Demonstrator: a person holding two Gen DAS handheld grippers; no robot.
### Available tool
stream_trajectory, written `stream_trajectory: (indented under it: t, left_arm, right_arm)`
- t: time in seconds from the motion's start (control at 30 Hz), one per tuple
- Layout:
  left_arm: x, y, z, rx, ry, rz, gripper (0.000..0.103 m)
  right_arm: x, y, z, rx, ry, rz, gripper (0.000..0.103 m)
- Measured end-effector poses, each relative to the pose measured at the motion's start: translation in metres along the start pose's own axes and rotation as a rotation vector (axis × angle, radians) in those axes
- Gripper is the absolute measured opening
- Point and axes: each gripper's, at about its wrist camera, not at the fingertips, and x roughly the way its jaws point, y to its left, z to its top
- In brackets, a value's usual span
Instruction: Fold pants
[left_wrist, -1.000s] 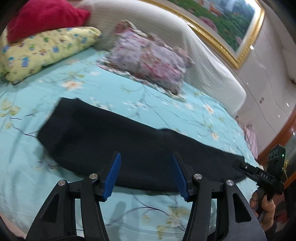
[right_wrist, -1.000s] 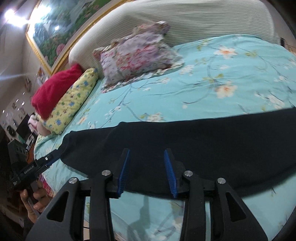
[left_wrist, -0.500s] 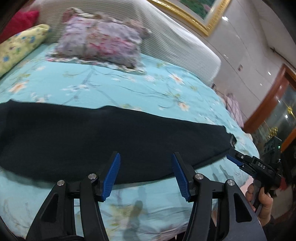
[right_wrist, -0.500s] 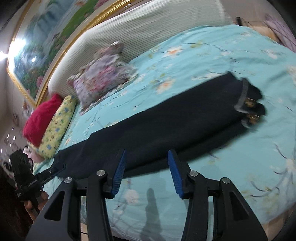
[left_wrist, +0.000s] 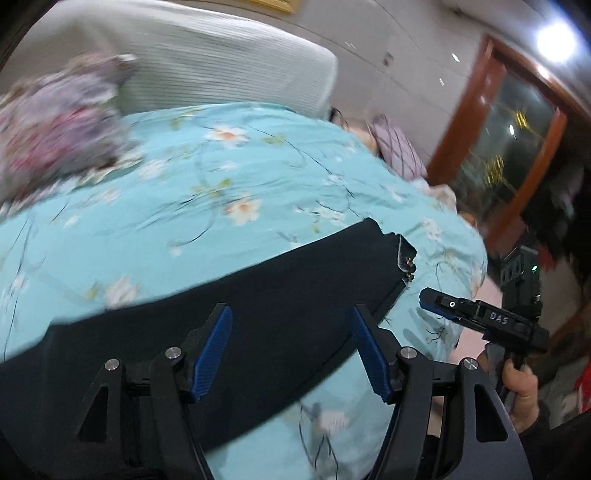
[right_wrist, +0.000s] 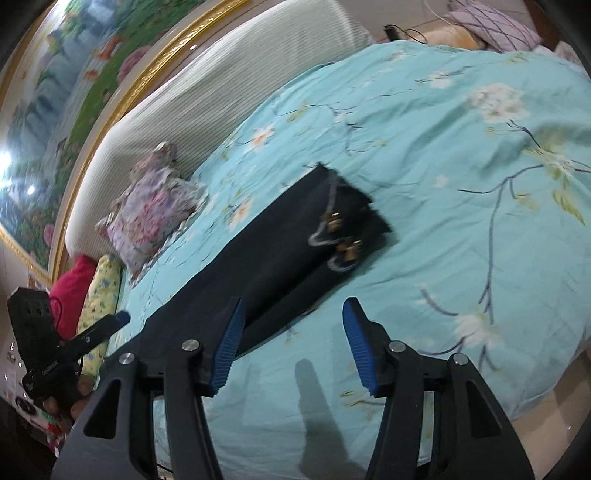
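Black pants (left_wrist: 229, 314) lie folded lengthwise in a long strip across the turquoise flowered bed sheet (left_wrist: 221, 199). Their waistband end with small gold fittings (right_wrist: 340, 225) points toward the bed's right side. My left gripper (left_wrist: 290, 325) hovers over the pants near the waist end, its jaws opening, with nothing pressed between the blue pads. My right gripper (right_wrist: 293, 317) hangs above the near edge of the pants (right_wrist: 258, 266) and the bare sheet, its jaws opening too and holding nothing. In the left wrist view the right gripper (left_wrist: 434, 304) shows at the right, held by a hand.
A flowered pillow (right_wrist: 151, 210) rests against the ribbed white headboard (right_wrist: 229, 85). A yellow pillow (right_wrist: 99, 291) and a red one (right_wrist: 74, 284) lie further left. A framed painting (right_wrist: 55, 92) hangs above. A wooden door frame (left_wrist: 517, 177) stands beyond the bed's right edge.
Both views have swung right along the pants, from the leg end to the waistband end. Both pairs of jaws stand wider apart than before.
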Motion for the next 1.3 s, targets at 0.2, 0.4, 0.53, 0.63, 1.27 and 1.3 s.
stream_trajectory:
  t: [0.2,0.4,0.53,0.63,1.27,1.3]
  left_arm:
    - [0.056,-0.018,0.039,0.108,0.115,-0.084,0.068]
    - [0.111,-0.026,0.077,0.167,0.216,-0.19,0.068]
    - [0.146,-0.029,0.092,0.186,0.272,-0.206,0.068]
    - [0.176,-0.034,0.097,0.185,0.332,-0.225,0.066]
    - [0.177,-0.041,0.087,0.206,0.332,-0.306,0.008]
    - [0.173,-0.041,0.087,0.203,0.323,-0.311,0.008]
  right_arm:
    - [0.004,-0.014,0.013,0.053,-0.014,0.002,0.056]
    - [0.018,-0.027,0.022,0.13,-0.009,0.019,0.056]
    - [0.022,-0.032,0.025,0.173,-0.029,0.043,0.056]
    - [0.027,-0.033,0.029,0.181,-0.032,0.042,0.056]
    - [0.026,-0.006,0.034,0.024,-0.073,0.07,0.013]
    - [0.023,-0.002,0.034,0.011,-0.079,0.076,0.013]
